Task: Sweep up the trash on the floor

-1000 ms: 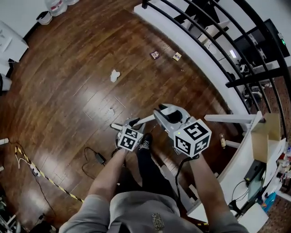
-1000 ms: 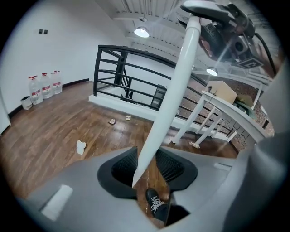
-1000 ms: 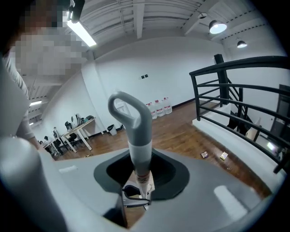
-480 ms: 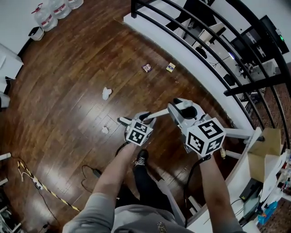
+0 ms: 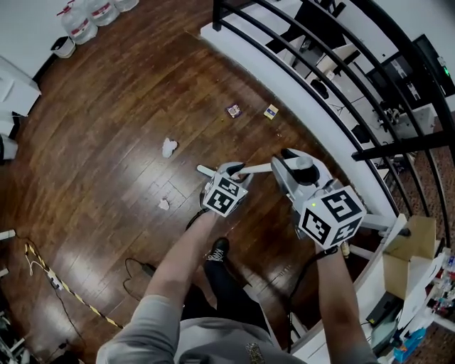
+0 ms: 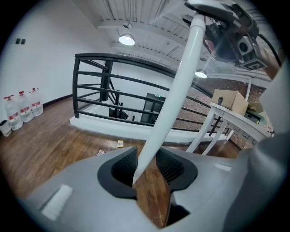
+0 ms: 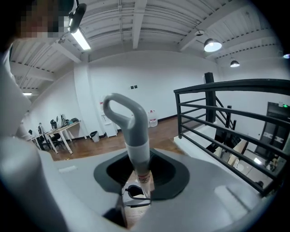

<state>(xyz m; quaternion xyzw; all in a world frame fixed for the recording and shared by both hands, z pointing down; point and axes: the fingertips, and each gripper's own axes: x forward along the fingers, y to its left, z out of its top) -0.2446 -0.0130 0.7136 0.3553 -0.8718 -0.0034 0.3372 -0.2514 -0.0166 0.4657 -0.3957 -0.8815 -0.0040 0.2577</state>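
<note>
Dark wooden floorboards (image 5: pixel 106 121) spread below a black railing (image 6: pixel 118 58) that stands on a white ledge (image 6: pixel 99 123). Over them, the left gripper (image 6: pixel 146 164) has its jaws closed on a white pole (image 6: pixel 181 86). The pole slants up out of them to the right gripper (image 7: pixel 138 174). That gripper is clamped round the grey looped grip (image 7: pixel 129 118), and the loop stands clear above its jaws.

From the head view the two grippers sit side by side with the pole bridging them; the pole's lower end cannot be made out. A shoe (image 5: pixel 217 250) shows just below the left gripper.

The trash lies on the boards. A small white scrap (image 5: pixel 164 204) is near the left gripper and a crumpled white wad (image 5: pixel 168 147) lies farther out. A dark packet (image 5: pixel 233 110) and a yellow packet (image 5: pixel 271 111) lie beside the ledge. Water jugs (image 5: pixel 89 18) stand in the far corner, well apart from the trash, and a line of striped tape (image 5: pixel 71 284) runs along the floor near the person.
</note>
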